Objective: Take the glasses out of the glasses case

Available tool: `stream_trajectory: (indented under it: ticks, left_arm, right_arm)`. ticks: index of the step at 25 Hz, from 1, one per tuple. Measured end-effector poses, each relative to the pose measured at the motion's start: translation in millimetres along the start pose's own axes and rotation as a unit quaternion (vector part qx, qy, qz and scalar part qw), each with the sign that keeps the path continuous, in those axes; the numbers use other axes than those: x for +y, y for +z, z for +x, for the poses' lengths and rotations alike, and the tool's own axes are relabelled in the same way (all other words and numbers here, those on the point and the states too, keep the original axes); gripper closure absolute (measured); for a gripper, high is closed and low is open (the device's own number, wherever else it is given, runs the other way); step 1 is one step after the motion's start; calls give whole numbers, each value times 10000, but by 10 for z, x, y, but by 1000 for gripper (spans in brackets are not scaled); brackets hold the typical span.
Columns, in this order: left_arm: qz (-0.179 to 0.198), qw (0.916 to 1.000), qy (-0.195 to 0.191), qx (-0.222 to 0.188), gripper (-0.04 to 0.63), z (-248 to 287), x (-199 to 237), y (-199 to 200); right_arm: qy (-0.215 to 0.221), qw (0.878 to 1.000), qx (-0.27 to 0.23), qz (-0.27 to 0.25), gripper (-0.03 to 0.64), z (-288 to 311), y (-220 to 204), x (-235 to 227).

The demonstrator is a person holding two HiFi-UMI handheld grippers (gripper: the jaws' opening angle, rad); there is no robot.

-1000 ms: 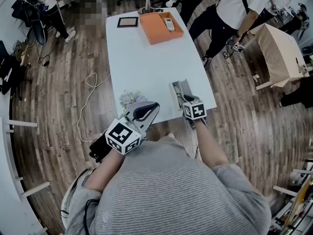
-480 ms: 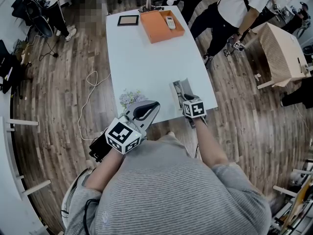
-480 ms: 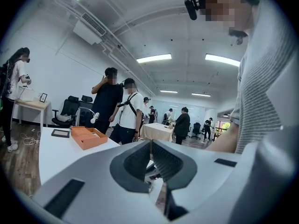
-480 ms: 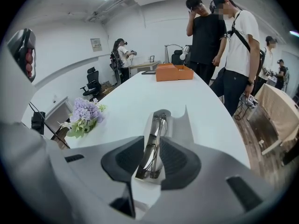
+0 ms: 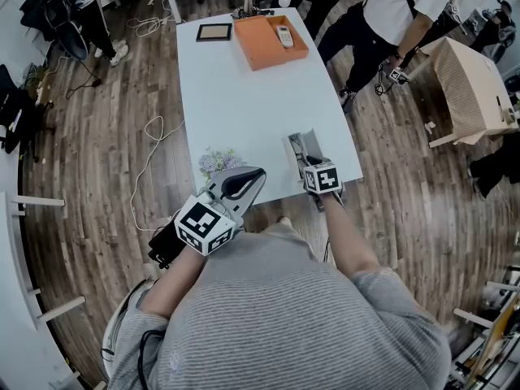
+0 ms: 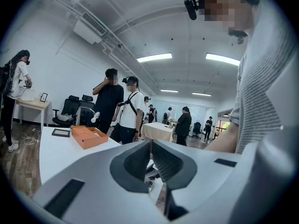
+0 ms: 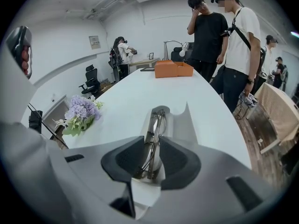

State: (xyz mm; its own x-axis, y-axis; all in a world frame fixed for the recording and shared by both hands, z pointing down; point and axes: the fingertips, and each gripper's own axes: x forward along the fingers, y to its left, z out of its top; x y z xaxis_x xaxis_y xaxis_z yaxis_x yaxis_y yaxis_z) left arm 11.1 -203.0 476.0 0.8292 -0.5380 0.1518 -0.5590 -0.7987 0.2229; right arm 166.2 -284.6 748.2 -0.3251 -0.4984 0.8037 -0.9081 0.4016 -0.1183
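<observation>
An open-plan office (wood floor [image 5: 106, 136]): office chairs [image 6: 70, 108], white table [image 5: 244, 96], strip ceiling lights [image 6: 154, 57].

- White table [image 5: 244, 96] with an orange tray [image 5: 258, 49] and a dark frame [image 5: 214, 32] at its far end.
- Flowers [image 5: 215, 162] just beside the left gripper [image 5: 256, 175], at the near edge.
- Right gripper [image 5: 309, 162] at the open case [image 5: 297, 143].

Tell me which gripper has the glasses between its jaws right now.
The right gripper: its pads press on the folded glasses, which lie in the open case. The left gripper has its jaws together with nothing between them.
</observation>
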Motion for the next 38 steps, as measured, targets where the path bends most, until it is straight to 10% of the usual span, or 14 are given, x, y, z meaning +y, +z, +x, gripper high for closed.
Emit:
stream_trajectory:
  ticks: [38]
  left_arm:
    - [-29,10000,27,21,572,-29,47,-20]
  right_arm:
    - [-302,9990,285,-139,589,76,-19,-115]
